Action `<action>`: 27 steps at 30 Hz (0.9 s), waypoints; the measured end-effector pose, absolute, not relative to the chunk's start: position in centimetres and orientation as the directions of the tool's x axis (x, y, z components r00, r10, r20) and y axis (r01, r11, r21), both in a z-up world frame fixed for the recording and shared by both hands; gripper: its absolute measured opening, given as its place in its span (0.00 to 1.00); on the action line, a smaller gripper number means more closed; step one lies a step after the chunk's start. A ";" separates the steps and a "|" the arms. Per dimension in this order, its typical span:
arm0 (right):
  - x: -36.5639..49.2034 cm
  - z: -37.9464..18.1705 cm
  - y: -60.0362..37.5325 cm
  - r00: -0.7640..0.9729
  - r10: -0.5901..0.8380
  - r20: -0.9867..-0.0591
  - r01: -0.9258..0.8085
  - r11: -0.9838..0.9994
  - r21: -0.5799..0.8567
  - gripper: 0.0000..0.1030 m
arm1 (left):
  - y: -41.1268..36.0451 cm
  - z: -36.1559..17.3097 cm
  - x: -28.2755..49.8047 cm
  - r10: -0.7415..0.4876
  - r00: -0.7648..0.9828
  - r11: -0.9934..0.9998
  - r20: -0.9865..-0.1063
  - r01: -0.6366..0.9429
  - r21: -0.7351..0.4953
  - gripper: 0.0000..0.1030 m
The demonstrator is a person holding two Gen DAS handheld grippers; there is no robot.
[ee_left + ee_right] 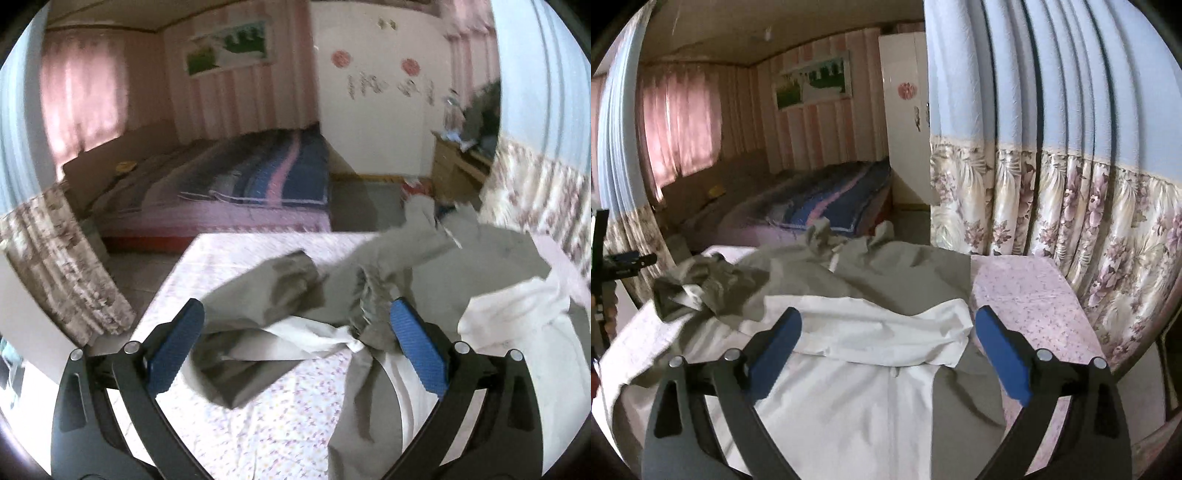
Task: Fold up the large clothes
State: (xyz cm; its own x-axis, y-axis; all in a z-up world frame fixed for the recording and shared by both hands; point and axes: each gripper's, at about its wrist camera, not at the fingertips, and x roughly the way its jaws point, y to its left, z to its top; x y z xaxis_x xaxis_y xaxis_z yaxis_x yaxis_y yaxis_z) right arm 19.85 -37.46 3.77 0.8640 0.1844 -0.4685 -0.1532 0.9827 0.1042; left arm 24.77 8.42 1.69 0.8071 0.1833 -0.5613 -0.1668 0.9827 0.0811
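The grey jacket (388,266) with its white lining (864,332) lies crumpled on the table, which is covered with a floral cloth (280,417). One grey sleeve (273,291) is thrown across the cloth on the left side, and the white inside of the body is turned up toward the near edge.

Both tongs are wide open and hold nothing. The left gripper (295,343) hangs above the sleeve and the bunched middle of the jacket, and its blue pads (417,350) do not press on the fabric. The right gripper (886,350) hangs above the white lining, near the folded edge, and it also does not touch it as far as I can judge. Both point forward and somewhat downward over the table.

In my judgement the step now is to take a new hold, because the garment is not flat yet. To do it well, each gripper should go down to a clear edge or corner, not into the middle of the heap, and take only one layer. Then the jacket should be pulled flat before a fold is made, with the sleeve laid inward. Care is needed not to catch the cloth under it.
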 end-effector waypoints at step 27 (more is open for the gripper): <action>20.4 4.5 -31.0 0.851 0.061 -0.522 -0.103 0.993 -0.051 0.98 | 11.8 2.2 20.9 0.265 0.797 0.963 -0.543 -0.193 0.186 0.97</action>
